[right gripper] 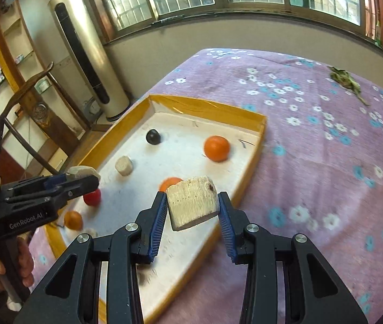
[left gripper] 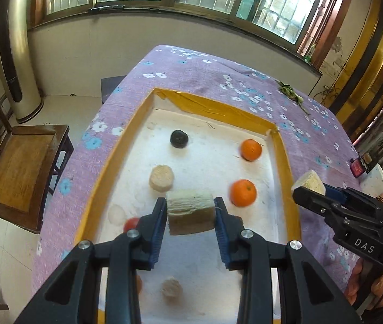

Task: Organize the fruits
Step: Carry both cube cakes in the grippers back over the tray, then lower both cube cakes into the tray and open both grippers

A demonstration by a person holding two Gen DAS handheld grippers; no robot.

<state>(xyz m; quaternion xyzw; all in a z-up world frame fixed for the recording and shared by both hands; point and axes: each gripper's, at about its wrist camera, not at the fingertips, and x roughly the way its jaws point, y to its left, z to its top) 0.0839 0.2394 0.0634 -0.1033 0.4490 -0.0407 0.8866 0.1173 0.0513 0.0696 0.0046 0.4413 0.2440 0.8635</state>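
A: From the left tool's [left gripper: 190, 210] camera, it's clamped on a pale, fibrous chunk [left gripper: 190, 212], held above the white floor of the yellow-rimmed tray [left gripper: 282, 145]. Below it lie two oranges [left gripper: 250, 149], a dark round fruit [left gripper: 179, 139], a pale disc [left gripper: 161, 177] and a red fruit [left gripper: 131, 223] by the tray's left wall.

B: And the right tool [left gripper: 309, 187] beside it?

A: It grips a second pale piece [left gripper: 309, 180] just outside the tray's right wall, over the purple flowered cloth [left gripper: 315, 132].

B: From the right camera?

A: The same: right tool [right gripper: 191, 208] clenched on its chunk [right gripper: 192, 205] over the tray's right edge [right gripper: 256, 145], the left tool [right gripper: 83, 179] holding its own [right gripper: 83, 171] near the left wall.

B: So they're mid-carry?

A: I'd judge so, both loaded. Next they need a spot on the worktop or in the tray for the pale pieces, lowered clear of the oranges before the tools let go.
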